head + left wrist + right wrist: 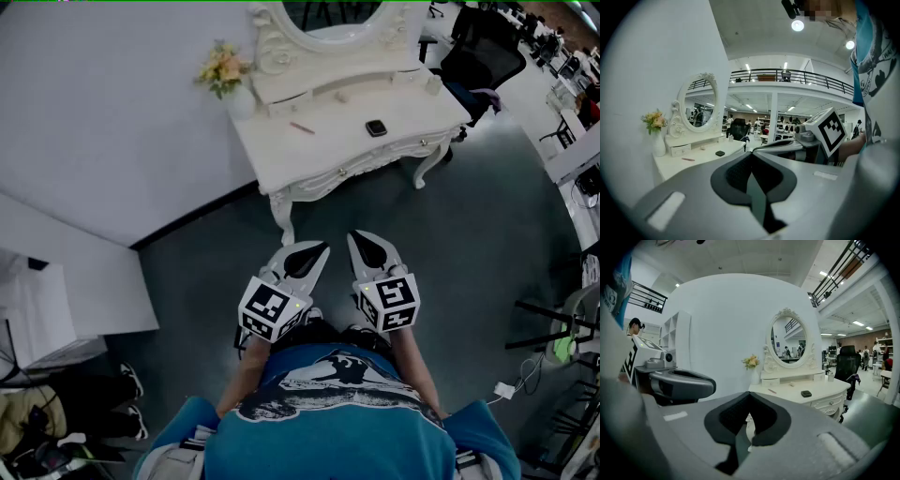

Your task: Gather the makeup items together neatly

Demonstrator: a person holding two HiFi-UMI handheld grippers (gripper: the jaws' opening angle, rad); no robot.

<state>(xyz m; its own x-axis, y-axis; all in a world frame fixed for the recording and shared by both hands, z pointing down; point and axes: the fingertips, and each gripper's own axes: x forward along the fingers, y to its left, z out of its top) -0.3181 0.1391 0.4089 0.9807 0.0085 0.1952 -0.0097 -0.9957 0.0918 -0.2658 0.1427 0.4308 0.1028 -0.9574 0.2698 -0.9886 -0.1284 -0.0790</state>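
While left gripper (317,249) and right gripper (358,238) wait, fingers together, the compact (376,127) and pencil (302,127) look light, probably slippery: pinch across edges

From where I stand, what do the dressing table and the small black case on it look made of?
Dressing table: probably painted wood, smooth white finish; the carved scrolls and curved legs suggest it. Black case: likely plastic, dark with a paler centre; too small to be sure.
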